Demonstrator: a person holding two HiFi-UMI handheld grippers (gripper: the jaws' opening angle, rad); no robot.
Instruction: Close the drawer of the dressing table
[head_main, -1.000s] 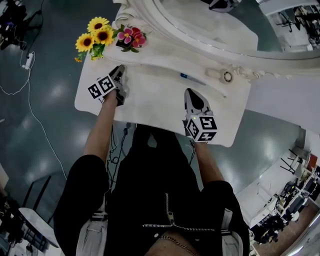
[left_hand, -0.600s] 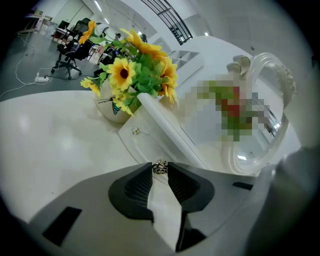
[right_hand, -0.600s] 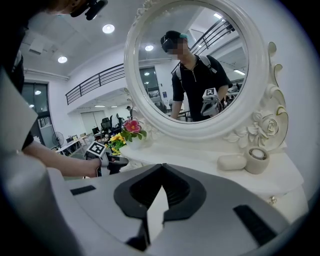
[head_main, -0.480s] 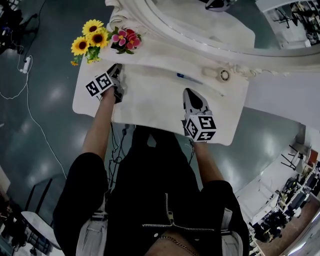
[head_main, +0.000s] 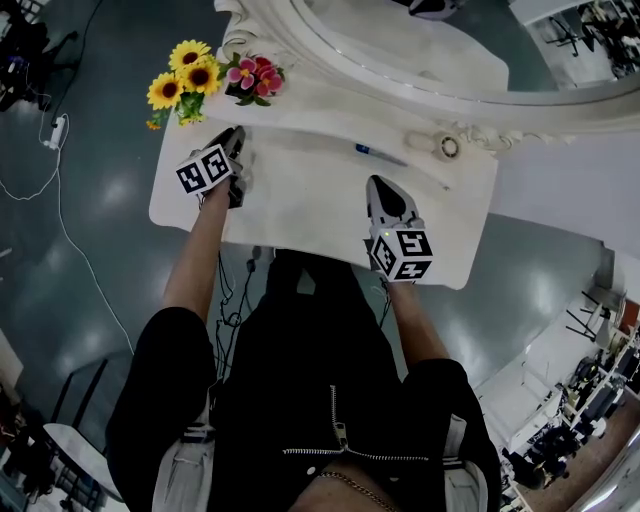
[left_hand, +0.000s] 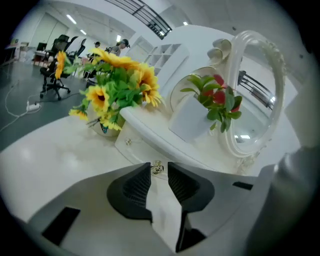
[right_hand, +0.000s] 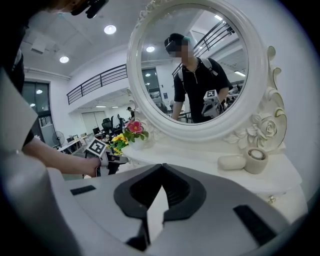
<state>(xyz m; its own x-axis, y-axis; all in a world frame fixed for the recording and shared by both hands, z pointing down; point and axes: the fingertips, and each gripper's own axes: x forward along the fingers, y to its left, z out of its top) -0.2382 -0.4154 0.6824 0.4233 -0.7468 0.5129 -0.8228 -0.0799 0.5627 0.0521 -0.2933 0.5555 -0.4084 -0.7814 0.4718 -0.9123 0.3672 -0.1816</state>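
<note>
Black jacket (head_main: 330, 400) fills the near ground, farthest from the mirror (right_hand: 195, 65). Just beyond it, the white top of the dressing table (head_main: 300, 205) runs toward the mirror's base. The right gripper (head_main: 381, 186) hangs over the table's near half, in front of the mirror's middle. Its jaws are closed tip to tip with nothing between them, and it sits where it was a second ago. The left gripper (head_main: 237, 138) is nearer the mirror's foot, at its left side, and is the one that has changed. Its marker cube (head_main: 205, 168) has rolled slightly about the gripper's own line, with hardly any travel. Its jaws stand a narrow way apart with the small brass knob (left_hand: 158, 167) between their tips. A sliver of gap shows beside the knob, so I read this as framing it rather than pinching hard. The knob belongs to the drawer front (left_hand: 141, 153), tucked under the shelf below the mirror, just right of the sunflowers (left_hand: 117, 87). The front looks close to flush, though I cannot tell whether it is fully home. The roll reads as squaring up on the knob, so closing is at or near its final push.
</note>
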